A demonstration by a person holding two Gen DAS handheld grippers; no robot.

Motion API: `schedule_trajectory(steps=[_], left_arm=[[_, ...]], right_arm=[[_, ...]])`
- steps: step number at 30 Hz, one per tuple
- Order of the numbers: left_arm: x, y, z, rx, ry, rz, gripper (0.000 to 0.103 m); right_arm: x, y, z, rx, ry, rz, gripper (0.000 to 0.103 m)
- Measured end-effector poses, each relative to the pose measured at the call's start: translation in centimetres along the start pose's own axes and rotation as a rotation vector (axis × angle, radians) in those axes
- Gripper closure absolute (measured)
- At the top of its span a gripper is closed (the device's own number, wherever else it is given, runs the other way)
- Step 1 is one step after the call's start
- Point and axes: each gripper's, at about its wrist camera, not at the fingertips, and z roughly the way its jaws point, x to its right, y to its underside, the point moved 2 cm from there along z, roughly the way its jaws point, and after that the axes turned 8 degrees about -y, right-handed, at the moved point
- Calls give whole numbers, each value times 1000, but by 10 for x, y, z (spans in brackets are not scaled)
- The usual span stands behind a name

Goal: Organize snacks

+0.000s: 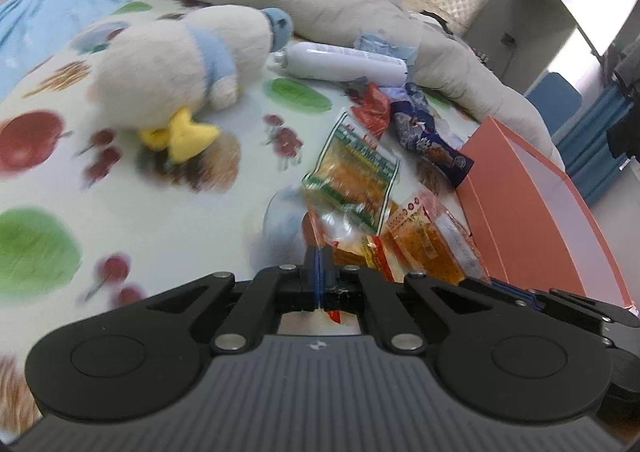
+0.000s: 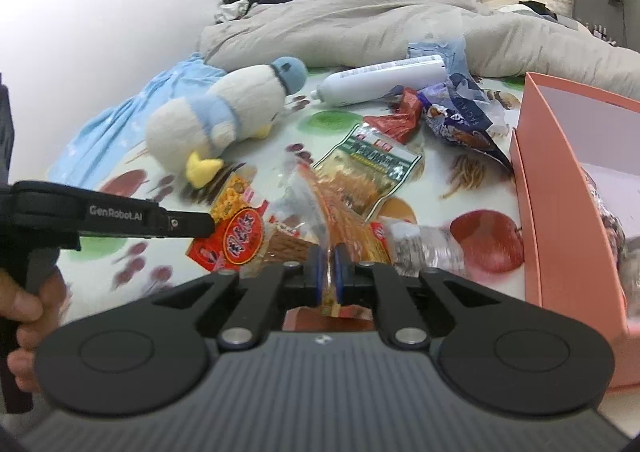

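Several snack packets lie on a fruit-print sheet. My left gripper (image 1: 319, 258) is shut on the edge of a clear orange snack packet (image 1: 332, 236); it also shows in the right wrist view (image 2: 200, 224) gripping the red and yellow packet (image 2: 240, 230). My right gripper (image 2: 329, 268) is shut on a clear packet of orange snacks (image 2: 340, 224). A green-trimmed packet (image 2: 370, 168) (image 1: 352, 168), a red wrapper (image 2: 398, 120) and a purple packet (image 2: 456, 124) lie beyond. A pink box (image 2: 560, 204) (image 1: 532, 204) stands at the right.
A plush duck (image 2: 224, 124) (image 1: 176, 68) lies at the left, a white bottle (image 2: 380, 86) (image 1: 344, 62) behind the snacks. A crumpled clear plastic bottle (image 2: 428, 244) lies by my right gripper. A grey duvet (image 2: 380, 24) covers the far bed.
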Motion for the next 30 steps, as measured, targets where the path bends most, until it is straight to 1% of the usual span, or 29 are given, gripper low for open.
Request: schedule_trajectory(steps=[5,8,10,13,15,19,21,22,24,25,26,28,30], left_arm=[[-10,31,-26,11,-65,-62,103],[-16,49,-42,-9,-99,-107,103],[-19,59,-54,-18,-118,-118,103],[-17,70,-68,-43,-116,-135,103],[-15,78,-73,-60,-116,-134,103],[-11,96,-75,-113,-110,-134,102],[-9,101,-76,-149,-110,-122,99],[-8,103,-75,-179,-111,-112,96],[-7,104,-76,-201,-119,-94,85],[-6,104,-77,-208,-124,-78,72],[-5,104,-79,-208,-128,-67,55],[-2,105,-84,-204,-124,-42,41],[3,106,-88,-204,-106,12,37]], right_arm=[[-15,21,-20,-16,-32,-47,95],[-21,33,-31,-44,-56,-55,95],[-23,40,-38,-60,-67,-62,95],[-24,52,-48,-80,-75,-74,95],[-22,59,-54,-89,-66,-85,95],[-14,73,-61,-112,-59,-60,93],[-10,78,-64,-119,-45,-48,91],[-8,80,-67,-118,-35,-41,91],[-5,85,-70,-120,-24,-37,90],[-4,87,-71,-126,-16,-38,90],[-2,89,-71,-132,-7,-42,90],[1,92,-71,-154,14,-46,90],[6,94,-71,-165,25,-26,90]])
